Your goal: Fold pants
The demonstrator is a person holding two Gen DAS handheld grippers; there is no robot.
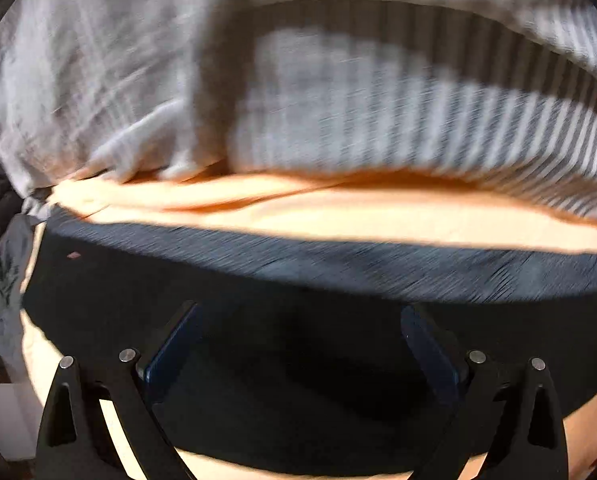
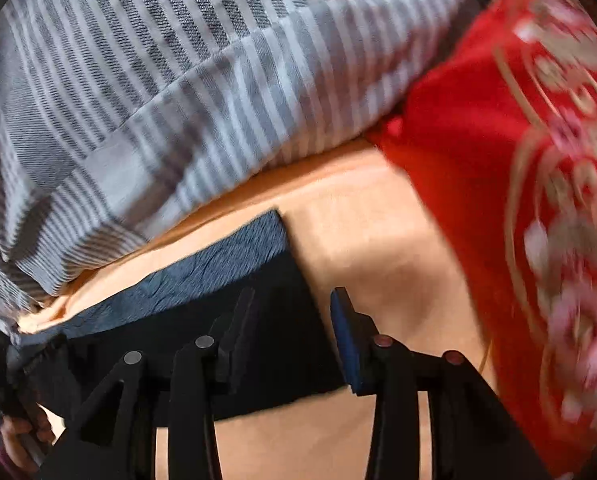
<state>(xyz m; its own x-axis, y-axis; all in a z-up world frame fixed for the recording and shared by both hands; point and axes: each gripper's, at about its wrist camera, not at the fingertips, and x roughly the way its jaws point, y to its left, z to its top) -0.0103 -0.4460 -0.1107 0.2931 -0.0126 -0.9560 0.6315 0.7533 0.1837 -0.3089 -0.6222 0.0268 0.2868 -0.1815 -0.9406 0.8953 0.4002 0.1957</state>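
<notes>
Left gripper points steeply down over the dark pants; jaws spread wide, nothing pinched, cloth lying flat below and between the fingers. Right gripper also points down at the pants, over their corner; jaws partly apart, not pressing the cloth, the left finger above the dark fabric and the right finger above the bare orange sheet. The pants lie spread on this orange sheet, their far band showing a blue-grey ribbed texture in both views. Beyond the pants a grey-and-white striped blanket is heaped along the sheet's far side; in the left view the same blanket is blurred. A red patterned cloth lies at the right, beside the blanket.
</notes>
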